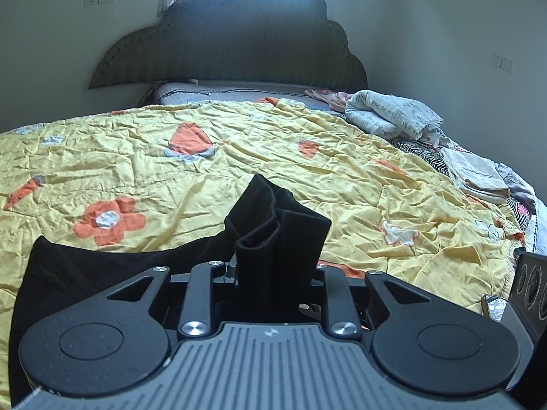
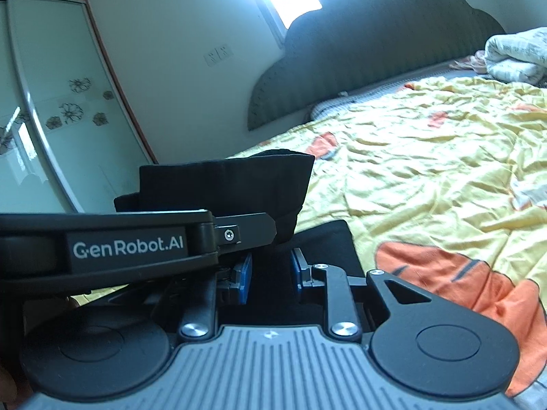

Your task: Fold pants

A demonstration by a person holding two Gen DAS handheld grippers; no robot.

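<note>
Black pants [image 1: 102, 266] lie partly on the yellow flowered quilt [image 1: 273, 157] of a bed. In the left wrist view my left gripper [image 1: 273, 266] is shut on a bunched, layered fold of the black pants, which stands up between its fingers and hides them. In the right wrist view my right gripper [image 2: 270, 273] is shut on black pants fabric [image 2: 273, 290] between its blue pads [image 2: 244, 282]. The left gripper's body [image 2: 136, 246], marked GenRobot.AI, crosses just ahead on the left, with the pants fold [image 2: 239, 184] rising above it.
A dark scalloped headboard [image 1: 239, 41] stands at the far end of the bed. A rolled white blanket [image 1: 393, 116] and folded clothes [image 1: 478, 174] lie along the bed's right side. A wardrobe with flowered glass doors [image 2: 51, 109] stands left of the bed.
</note>
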